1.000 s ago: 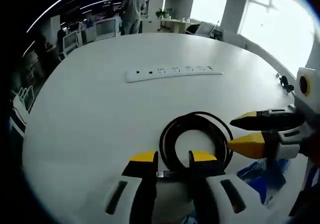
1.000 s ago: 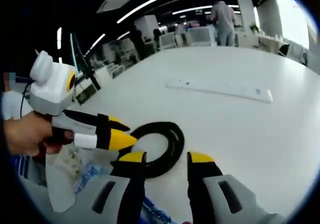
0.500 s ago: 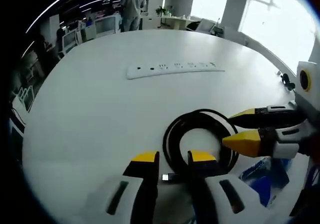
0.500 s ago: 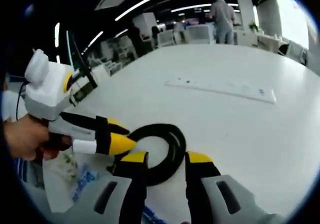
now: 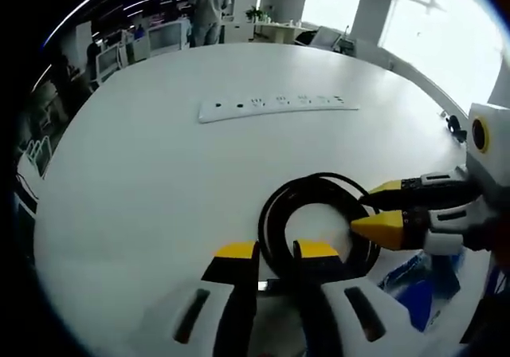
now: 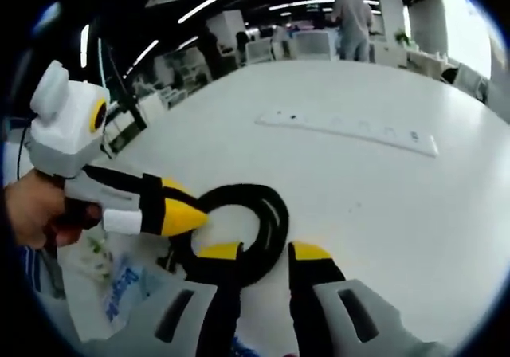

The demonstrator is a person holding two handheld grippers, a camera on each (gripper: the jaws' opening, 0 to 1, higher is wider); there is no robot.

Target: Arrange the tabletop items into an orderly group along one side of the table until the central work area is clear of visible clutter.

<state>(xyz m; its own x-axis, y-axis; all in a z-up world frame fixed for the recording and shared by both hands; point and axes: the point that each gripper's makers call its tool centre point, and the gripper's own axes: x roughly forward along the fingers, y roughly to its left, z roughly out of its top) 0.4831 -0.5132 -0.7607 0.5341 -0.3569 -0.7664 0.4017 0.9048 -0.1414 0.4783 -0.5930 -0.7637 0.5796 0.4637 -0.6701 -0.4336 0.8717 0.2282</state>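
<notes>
Down low in the left gripper view, the left gripper (image 5: pixel 275 253) has its yellow-tipped jaws parted by a narrow gap, hovering at the near edge of a coiled black cable (image 5: pixel 319 221) on the white table (image 5: pixel 143 174). The right gripper (image 5: pixel 369 208) comes in from the right, jaws slightly apart over the coil's rim (whether they touch it I cannot tell). A blue-printed plastic packet (image 5: pixel 418 281) lies just beside the coil. Farther off, well apart, lies a white power strip (image 5: pixel 275 106). Beyond the table a person (image 5: pixel 205 6) stands among desks.
</notes>
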